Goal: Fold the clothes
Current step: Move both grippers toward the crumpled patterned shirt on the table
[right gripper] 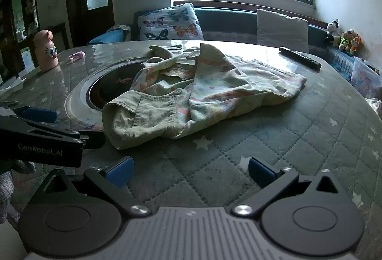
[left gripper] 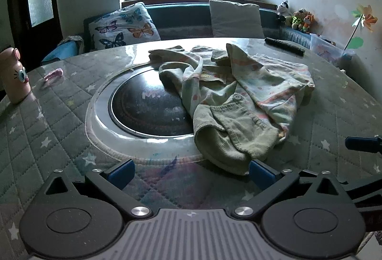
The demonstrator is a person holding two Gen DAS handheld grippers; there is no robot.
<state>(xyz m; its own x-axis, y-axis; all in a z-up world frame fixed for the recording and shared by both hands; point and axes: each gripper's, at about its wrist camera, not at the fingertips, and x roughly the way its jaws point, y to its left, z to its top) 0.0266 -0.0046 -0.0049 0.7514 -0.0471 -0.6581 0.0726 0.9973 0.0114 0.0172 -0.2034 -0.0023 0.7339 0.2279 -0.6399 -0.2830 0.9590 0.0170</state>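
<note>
A crumpled pale green child's garment [left gripper: 238, 93] with a patterned lining and a corduroy sleeve lies on the round table; it also shows in the right wrist view [right gripper: 191, 93]. My left gripper [left gripper: 191, 173] is open, its right pad just below the sleeve cuff [left gripper: 222, 155]. My right gripper [right gripper: 189, 170] is open and empty above the quilted cover, a little short of the garment. The left gripper shows at the left of the right wrist view [right gripper: 35, 117], and a right fingertip [left gripper: 363, 144] shows at the right edge of the left wrist view.
The table has a quilted star cover [right gripper: 310, 140] and a dark round inset [left gripper: 148, 109] under the garment's left part. A pink bottle [left gripper: 13, 76], a small pink item [left gripper: 53, 75] and a black remote [left gripper: 284, 46] lie on it. A cushioned bench [left gripper: 179, 19] stands behind.
</note>
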